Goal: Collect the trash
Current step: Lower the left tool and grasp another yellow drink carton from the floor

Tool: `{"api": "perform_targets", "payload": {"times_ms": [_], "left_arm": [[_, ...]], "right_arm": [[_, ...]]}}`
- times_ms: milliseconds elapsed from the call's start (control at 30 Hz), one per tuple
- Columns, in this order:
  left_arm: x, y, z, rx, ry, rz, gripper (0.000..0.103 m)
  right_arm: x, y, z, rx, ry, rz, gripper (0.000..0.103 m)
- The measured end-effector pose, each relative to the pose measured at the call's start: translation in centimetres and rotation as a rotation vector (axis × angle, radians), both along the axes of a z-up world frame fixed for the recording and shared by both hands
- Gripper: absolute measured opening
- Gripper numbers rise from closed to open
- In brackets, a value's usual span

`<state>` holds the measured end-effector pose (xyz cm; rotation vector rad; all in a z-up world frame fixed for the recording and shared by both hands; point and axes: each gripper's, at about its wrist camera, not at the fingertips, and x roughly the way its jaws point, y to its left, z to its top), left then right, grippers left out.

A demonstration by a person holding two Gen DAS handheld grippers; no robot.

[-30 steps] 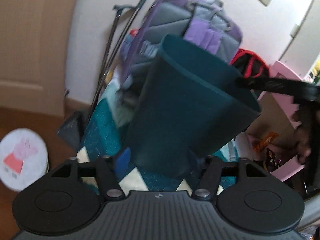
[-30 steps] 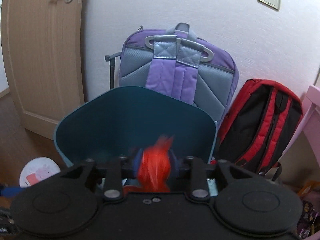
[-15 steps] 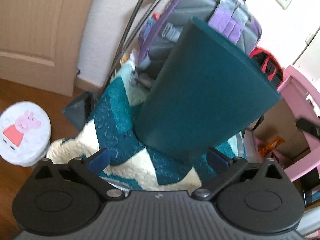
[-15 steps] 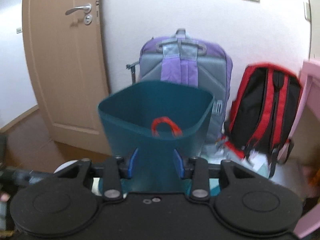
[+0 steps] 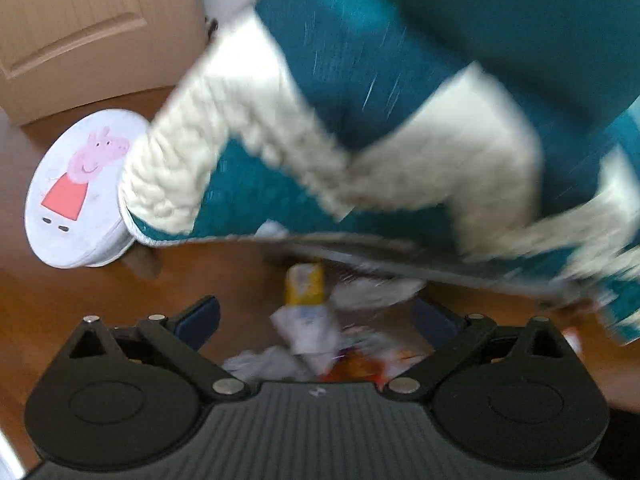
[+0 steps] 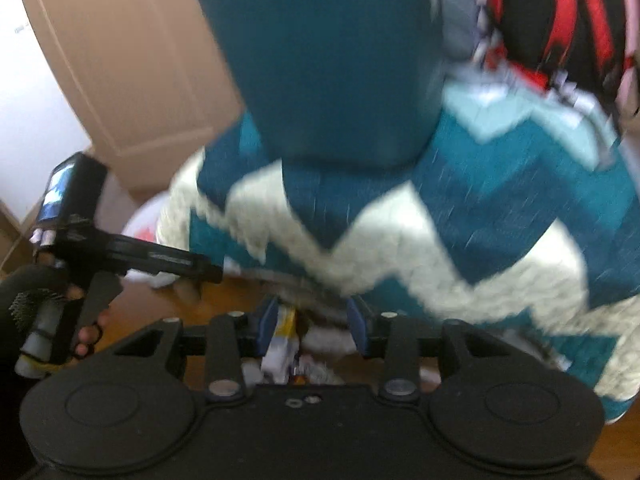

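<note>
On the wooden floor, both grippers are hanging open over scattered wrappers, where blurred, hurried aiming is risking snagging the zigzag blanket.

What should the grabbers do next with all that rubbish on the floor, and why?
Probably lower the left gripper a little and close it on the yellow wrapper. Its jaws have just been opening and now stand wide apart with nothing in them, and the wrapper lies on the wooden floor between its fingers.
</note>
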<state>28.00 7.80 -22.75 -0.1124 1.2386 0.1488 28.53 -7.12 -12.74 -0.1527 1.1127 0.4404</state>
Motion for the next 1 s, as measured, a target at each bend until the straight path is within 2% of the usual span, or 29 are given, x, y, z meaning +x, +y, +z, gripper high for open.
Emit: {"api": "perform_targets", "payload": {"times_ms": [67, 133, 233, 333, 500, 767, 900, 967, 1000], "left_arm": [[1.2, 0.0, -3.3, 0.040, 0.063, -0.013, 0.103], [2.4, 0.3, -6.1, 0.020, 0.119, -0.004, 0.103], [3.7, -0.2, -10.1, 0.068, 0.160, -0.035, 0.103], [4.7, -0.5, -14.3, 0.107, 0.199, -0.058, 0.103], [6.2, -0.2, -20.5, 0.098, 0.259, -0.008, 0.102], [7.5, 0.1, -25.9, 0.063, 0.298, 0.030, 0.102], [7.7, 0.2, -27.8, 0.050, 0.314, 0.040, 0.097], [7.7, 0.3, -28.4, 0.043, 0.320, 0.043, 0.091], [7.7, 0.4, -28.8, 0.040, 0.325, 0.044, 0.084]], "right_arm": [[0.3, 0.5, -2.2, -0.009, 0.041, 0.017, 0.037], [0.6, 0.9, -3.7, -0.023, 0.043, 0.044, 0.037], [1.2, 1.2, -5.8, -0.034, 0.050, 0.077, 0.037], [1.6, 1.1, -7.8, -0.043, 0.115, 0.065, 0.039], [1.8, 1.1, -9.1, -0.021, 0.186, 0.057, 0.039], [2.7, 0.4, -10.0, 0.052, 0.304, -0.029, 0.039], [2.7, 0.5, -10.2, 0.071, 0.320, -0.043, 0.039], [2.7, 0.5, -10.2, 0.072, 0.324, -0.046, 0.039], [2.8, 0.6, -10.2, 0.075, 0.328, -0.048, 0.039]]}}
